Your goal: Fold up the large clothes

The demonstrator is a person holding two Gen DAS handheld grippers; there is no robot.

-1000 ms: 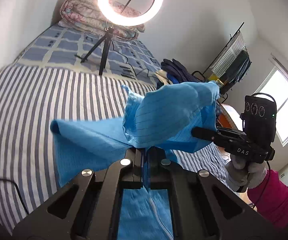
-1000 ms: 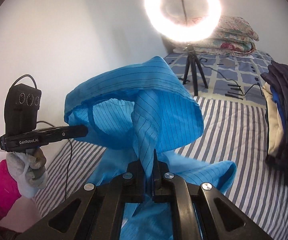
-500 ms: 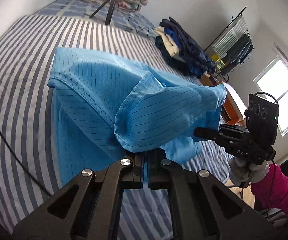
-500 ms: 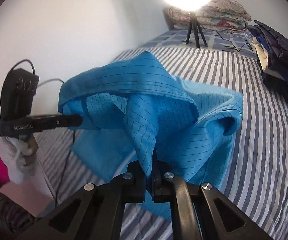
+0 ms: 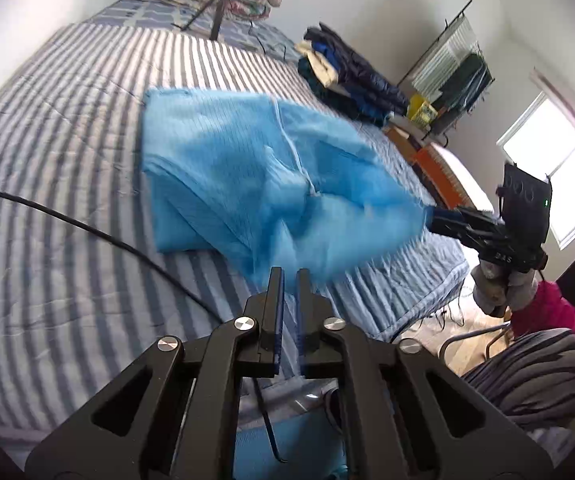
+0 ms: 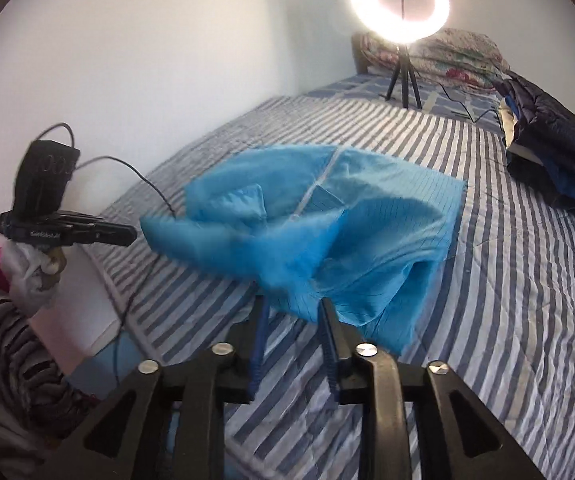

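Note:
A large light-blue garment (image 5: 255, 184) with thin dark pinstripes and a white zip lies in a loose, blurred heap on the striped bed (image 5: 59, 128); it also shows in the right wrist view (image 6: 339, 240). My left gripper (image 5: 289, 276) is slightly open and empty, just short of the garment's near edge. In the right wrist view the left gripper (image 6: 129, 234) sits beside the garment's left edge, apart from it. My right gripper (image 6: 293, 308) is open, with the garment's near edge just above the fingers, not pinched. In the left wrist view the right gripper (image 5: 433, 220) sits at the garment's right edge.
A ring light on a tripod (image 6: 401, 0) stands at the head of the bed before folded floral quilts (image 6: 459, 48). A pile of dark clothes (image 6: 555, 152) lies on the bed's right side. A black cable (image 5: 87, 232) crosses the bed. A clothes rack (image 5: 455, 76) and a window (image 5: 551, 164) are on the right.
Both grippers have let go of the blue garment and pulled back. The garment has dropped from the air onto the bed and is still settling.

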